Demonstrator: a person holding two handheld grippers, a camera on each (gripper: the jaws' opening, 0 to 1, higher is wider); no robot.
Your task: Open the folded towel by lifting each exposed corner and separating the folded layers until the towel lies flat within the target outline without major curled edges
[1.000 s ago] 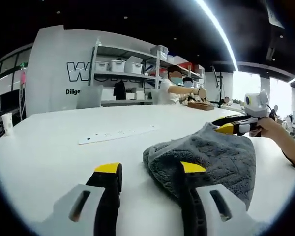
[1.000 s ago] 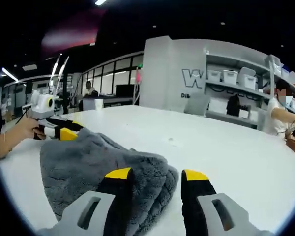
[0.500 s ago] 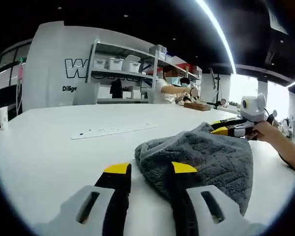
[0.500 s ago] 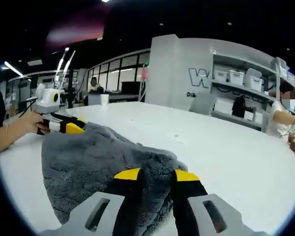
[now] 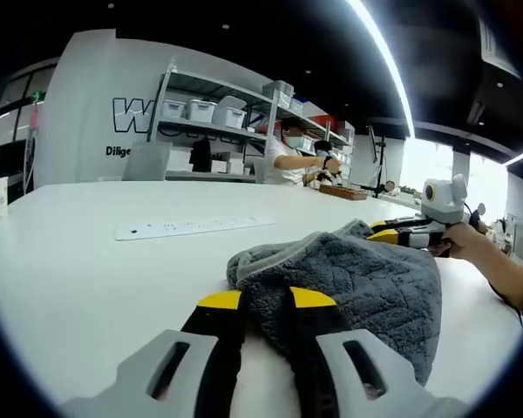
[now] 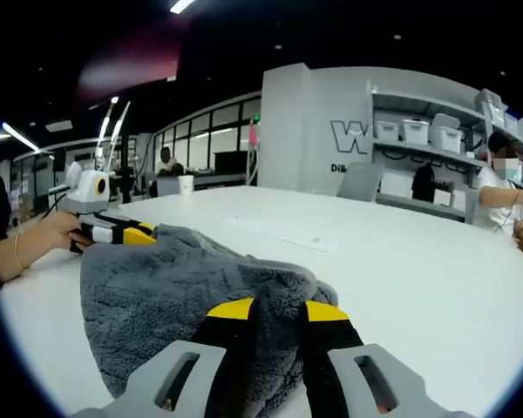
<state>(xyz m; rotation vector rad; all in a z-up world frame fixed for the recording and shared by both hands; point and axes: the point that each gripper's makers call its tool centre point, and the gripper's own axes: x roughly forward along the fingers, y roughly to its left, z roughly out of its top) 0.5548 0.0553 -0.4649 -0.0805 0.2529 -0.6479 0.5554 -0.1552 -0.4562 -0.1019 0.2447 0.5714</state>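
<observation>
Where shelving [image 5: 227,113] looms, rumpled towel [image 5: 357,279].

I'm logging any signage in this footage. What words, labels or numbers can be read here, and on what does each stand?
"W": a big outlined letter on the grey wall behind the shelves; the rest of the word is hidden by them.
"Dilig": small dark print lower on the same wall, cut off by a chair in the left gripper view.
The bins on the shelves and the white strip on the table bear nothing legible.
</observation>
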